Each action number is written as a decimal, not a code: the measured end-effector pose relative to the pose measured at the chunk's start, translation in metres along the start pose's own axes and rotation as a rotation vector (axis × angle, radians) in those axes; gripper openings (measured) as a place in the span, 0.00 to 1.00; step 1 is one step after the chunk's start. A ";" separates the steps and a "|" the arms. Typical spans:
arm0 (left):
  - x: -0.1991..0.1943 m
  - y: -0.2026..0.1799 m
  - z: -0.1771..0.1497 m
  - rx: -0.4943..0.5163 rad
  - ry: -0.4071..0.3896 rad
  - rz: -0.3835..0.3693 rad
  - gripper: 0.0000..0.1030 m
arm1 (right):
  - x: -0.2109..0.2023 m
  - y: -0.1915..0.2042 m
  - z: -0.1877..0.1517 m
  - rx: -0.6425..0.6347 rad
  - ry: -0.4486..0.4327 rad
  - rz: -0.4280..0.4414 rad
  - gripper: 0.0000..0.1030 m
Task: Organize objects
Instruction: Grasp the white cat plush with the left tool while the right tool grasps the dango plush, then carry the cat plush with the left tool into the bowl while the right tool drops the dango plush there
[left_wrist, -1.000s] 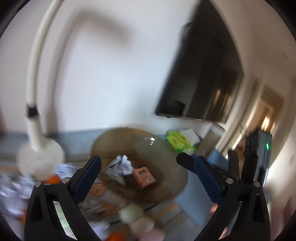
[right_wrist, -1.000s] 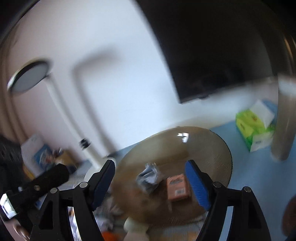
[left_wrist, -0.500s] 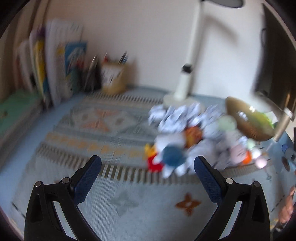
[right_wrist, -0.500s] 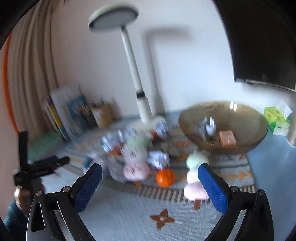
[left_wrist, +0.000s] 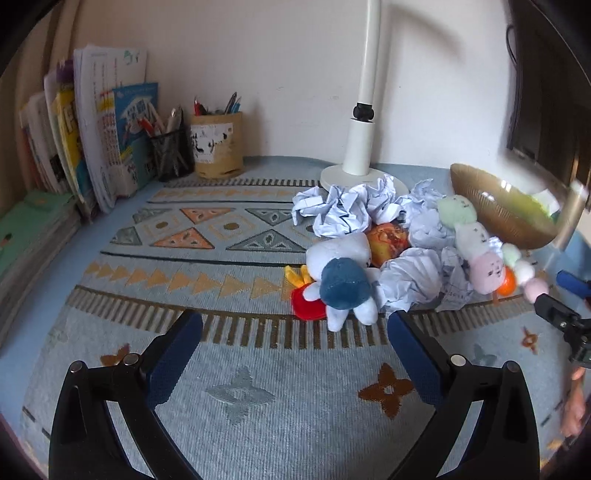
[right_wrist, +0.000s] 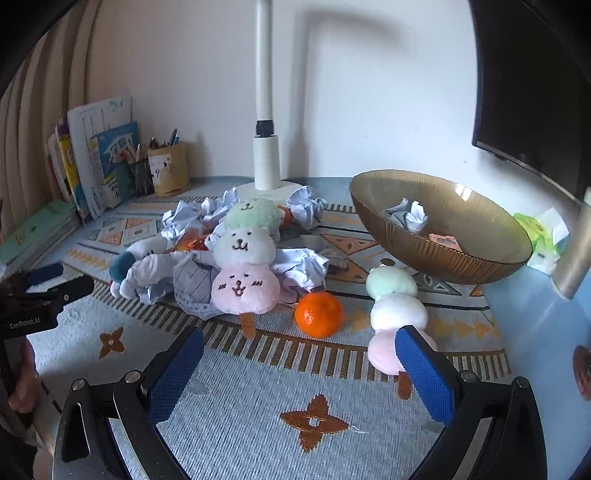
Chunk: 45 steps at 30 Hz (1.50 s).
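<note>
Your left tongs (left_wrist: 293, 334) and right tongs (right_wrist: 299, 352) both stand wide apart with nothing between the blue pads, hovering over the patterned mat (right_wrist: 258, 424) on the tabletop. Ahead of your right tongs a large dango plush (right_wrist: 246, 264) lies with its long axis running away from you, green ball far, pink ball near, its stick pointing toward you. A smaller dango plush (right_wrist: 395, 314) lies beside it in the same direction, its pink end just behind your right pad. An orange (right_wrist: 319, 309) sits between the two. Crumpled paper balls (left_wrist: 343, 210) pile around a white plush with a blue cap (left_wrist: 345, 282). The amber bowl (right_wrist: 480, 266) holds one paper ball and an orange packet; its print is unreadable. The left tool's body reads "GenRobot.AI" in your right view.
</note>
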<state>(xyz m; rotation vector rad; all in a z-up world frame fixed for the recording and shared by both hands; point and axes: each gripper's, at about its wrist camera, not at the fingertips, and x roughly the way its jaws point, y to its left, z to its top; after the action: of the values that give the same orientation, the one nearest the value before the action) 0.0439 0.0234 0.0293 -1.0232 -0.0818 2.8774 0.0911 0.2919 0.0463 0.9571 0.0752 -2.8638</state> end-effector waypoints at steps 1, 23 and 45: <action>0.001 0.005 0.002 -0.029 0.019 -0.066 0.98 | -0.002 -0.004 0.001 0.017 -0.007 0.007 1.00; 0.057 0.014 0.038 -0.193 0.064 -0.237 0.41 | 0.048 -0.057 0.020 0.249 0.179 -0.171 0.56; 0.048 0.042 0.040 -0.297 0.013 -0.241 0.41 | 0.055 -0.067 0.031 0.209 0.193 -0.182 0.67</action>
<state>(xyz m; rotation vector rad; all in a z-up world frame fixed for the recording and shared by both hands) -0.0214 -0.0147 0.0268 -0.9955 -0.6040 2.6878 0.0209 0.3507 0.0384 1.3309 -0.1284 -2.9779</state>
